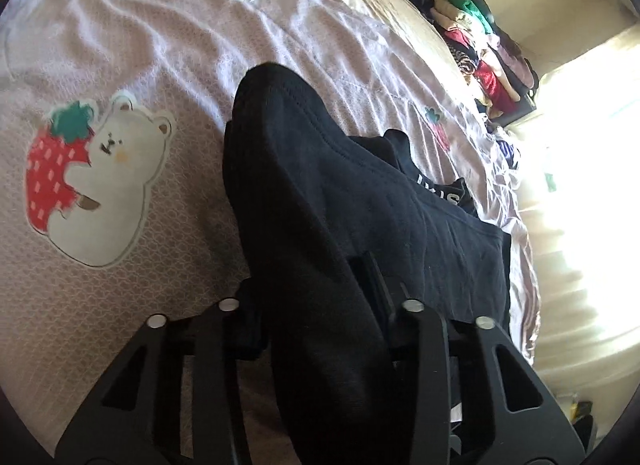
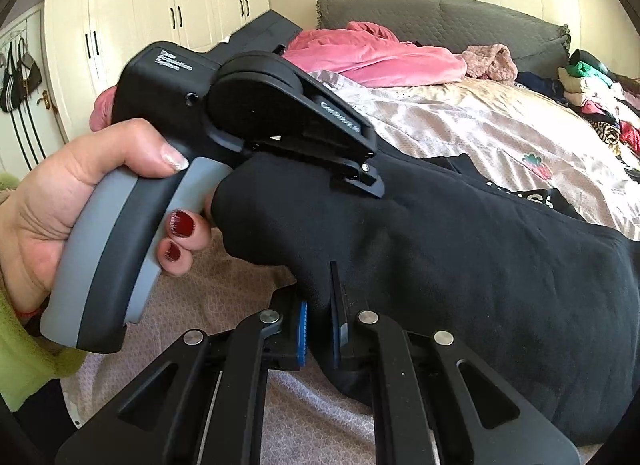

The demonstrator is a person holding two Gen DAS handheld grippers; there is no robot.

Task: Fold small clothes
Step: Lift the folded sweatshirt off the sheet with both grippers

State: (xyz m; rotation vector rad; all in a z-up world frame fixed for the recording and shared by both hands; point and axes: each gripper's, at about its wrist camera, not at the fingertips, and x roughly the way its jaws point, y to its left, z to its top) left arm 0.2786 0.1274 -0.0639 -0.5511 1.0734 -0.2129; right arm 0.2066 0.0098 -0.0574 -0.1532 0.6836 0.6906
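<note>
A black garment point(image 2: 460, 265) lay stretched across the lower centre of both views on a bed point(image 1: 132, 273) covered by a pale spread printed with a bear and strawberry point(image 1: 96, 181). The right claw point(image 2: 320, 329) was clamped on a fold of the garment at the bottom of its frame, and the left claw point(image 1: 316, 297), held by a hand point(image 2: 80, 201) with red-painted nails at the left of the right wrist view, was pressed together on the same cloth. A pink garment point(image 2: 372, 57) and a heap of clothes point(image 2: 600, 105) sat toward the upper right.
</note>
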